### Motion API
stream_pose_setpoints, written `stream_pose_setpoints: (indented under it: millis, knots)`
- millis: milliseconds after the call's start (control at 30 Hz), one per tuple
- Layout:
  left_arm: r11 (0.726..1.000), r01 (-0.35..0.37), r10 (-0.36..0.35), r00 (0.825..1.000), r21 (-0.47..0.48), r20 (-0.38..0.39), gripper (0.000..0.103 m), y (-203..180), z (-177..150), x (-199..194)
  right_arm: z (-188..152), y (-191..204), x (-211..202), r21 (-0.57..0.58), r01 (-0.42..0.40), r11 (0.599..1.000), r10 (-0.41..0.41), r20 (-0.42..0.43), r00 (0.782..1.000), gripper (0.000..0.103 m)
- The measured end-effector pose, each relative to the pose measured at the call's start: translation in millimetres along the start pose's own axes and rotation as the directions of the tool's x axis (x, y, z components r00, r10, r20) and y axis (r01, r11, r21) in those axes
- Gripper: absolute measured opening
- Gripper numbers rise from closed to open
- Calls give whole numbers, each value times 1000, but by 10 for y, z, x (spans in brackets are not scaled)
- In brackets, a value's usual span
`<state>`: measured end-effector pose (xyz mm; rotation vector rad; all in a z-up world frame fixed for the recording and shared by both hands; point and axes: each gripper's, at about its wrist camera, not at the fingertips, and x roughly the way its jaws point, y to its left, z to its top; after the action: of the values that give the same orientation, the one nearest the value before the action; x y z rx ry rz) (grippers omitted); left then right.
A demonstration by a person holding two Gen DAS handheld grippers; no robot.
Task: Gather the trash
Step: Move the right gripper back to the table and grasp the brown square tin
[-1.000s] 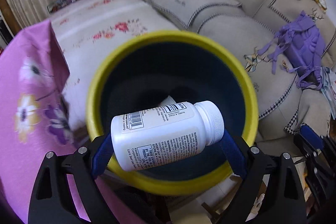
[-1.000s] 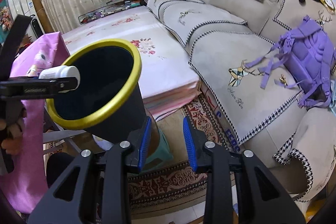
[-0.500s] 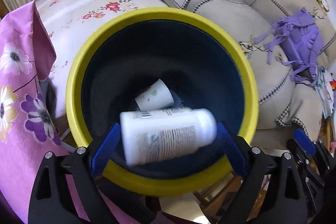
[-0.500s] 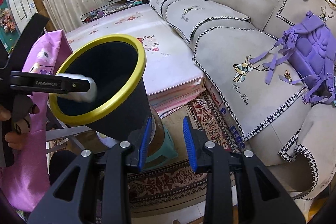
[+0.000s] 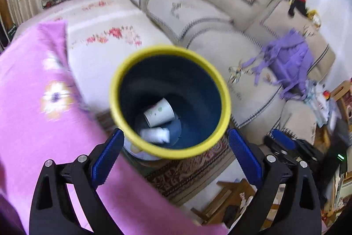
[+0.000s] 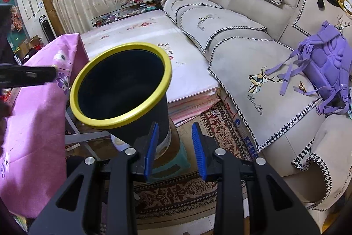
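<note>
A dark blue bin with a yellow rim (image 5: 169,51) stands on a small stool; it also shows in the right wrist view (image 6: 120,122). At its bottom lie a white paper cup (image 5: 158,112) and the white pill bottle (image 5: 155,135). My left gripper (image 5: 173,152) is open and empty, held above and in front of the bin. My right gripper (image 6: 175,148) is partly open and empty, low beside the bin's right side. The left gripper's finger (image 6: 26,76) shows at the left edge of the right wrist view.
A pink flowered cloth (image 5: 33,116) covers a table left of the bin. A beige sofa (image 6: 253,41) with a purple backpack (image 6: 325,65) runs along the right. A floral-covered low table (image 6: 154,41) stands behind the bin. A patterned rug (image 6: 176,191) lies below.
My left gripper opened and let go of the white bottle, which fell into the bin. The left gripper then pulled back up and away. The right gripper barely moved.
</note>
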<state>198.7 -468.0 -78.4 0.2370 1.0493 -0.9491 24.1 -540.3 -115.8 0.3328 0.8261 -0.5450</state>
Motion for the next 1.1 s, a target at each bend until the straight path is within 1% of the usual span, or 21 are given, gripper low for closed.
stream_pose_setpoints:
  millis: [67,200,233,300,367,433,500,533,567,600,667,700,733,767,800,833,867,900,933,1033,1100]
  knots:
    - [1000,19,-18,999,-18,46,96,89,-115,-311,-2,57,-19,-4,-3,1000,3,5,1000,36]
    - [997,32,-22,991,-73,129,96,349,-449,-959,-6,269,-57,-34,-29,999,29,9,1000,36]
    - [995,32,-17,988,-92,152,96,435,-559,-1129,-3,377,-80,-50,-46,998,47,12,999,36]
    - [992,7,18,980,-125,200,97,599,-778,-1439,3,573,-123,-80,-80,994,82,19,996,36]
    - [987,-23,62,968,-160,244,97,769,-989,-1705,10,810,-167,-119,-119,986,123,23,992,36]
    - [973,-72,138,944,-221,301,98,1006,-1278,-2058,8,1098,-216,-167,-162,973,168,21,986,37]
    - [952,-121,217,914,-281,342,98,1194,-1559,-2360,-2,1389,-246,-218,-205,954,212,12,977,37]
    - [936,-150,265,895,-318,358,98,1310,-1706,-2523,-9,1601,-258,-255,-235,938,244,1,970,37]
    - [922,-171,301,880,-346,367,98,1405,-1827,-2641,-23,1781,-265,-285,-263,922,271,-12,962,37]
    - [902,-198,348,858,-384,377,98,1513,-1974,-2788,-33,1903,-272,-304,-283,910,291,-22,957,37]
    - [866,-236,419,824,-441,381,98,1691,-2214,-3002,-77,2291,-281,-355,-341,870,345,-55,937,37]
    - [839,-261,464,801,-478,378,98,1797,-2374,-3138,-96,2424,-289,-372,-359,856,361,-66,930,37]
    - [827,-270,483,790,-494,378,98,1860,-2475,-3218,-122,2644,-301,-399,-392,829,391,-87,916,37]
    - [814,-279,502,778,-510,376,98,1916,-2555,-3283,-164,2765,-325,-413,-411,813,409,-98,907,37]
    - [796,-290,527,764,-531,372,98,1988,-2673,-3373,-193,2960,-350,-436,-444,783,440,-116,890,37]
    - [786,-297,541,755,-543,370,98,2029,-2750,-3420,-218,3084,-372,-450,-464,763,459,-127,879,38]
    - [779,-301,549,750,-550,369,98,2062,-2785,-3455,-245,3253,-400,-470,-491,733,485,-144,863,41]
    - [772,-301,557,744,-560,369,98,2114,-2857,-3504,-275,3358,-427,-484,-506,714,501,-153,852,43]
    - [770,-299,558,743,-564,368,98,2105,-2859,-3465,-319,3522,-456,-504,-523,687,520,-162,839,47]
    - [769,-285,552,747,-572,371,98,2172,-2943,-3467,-412,3906,-475,-553,-549,626,549,-188,815,51]
    - [771,-290,552,747,-567,369,98,2144,-2936,-3413,-427,4089,-440,-571,-552,607,549,-201,811,59]
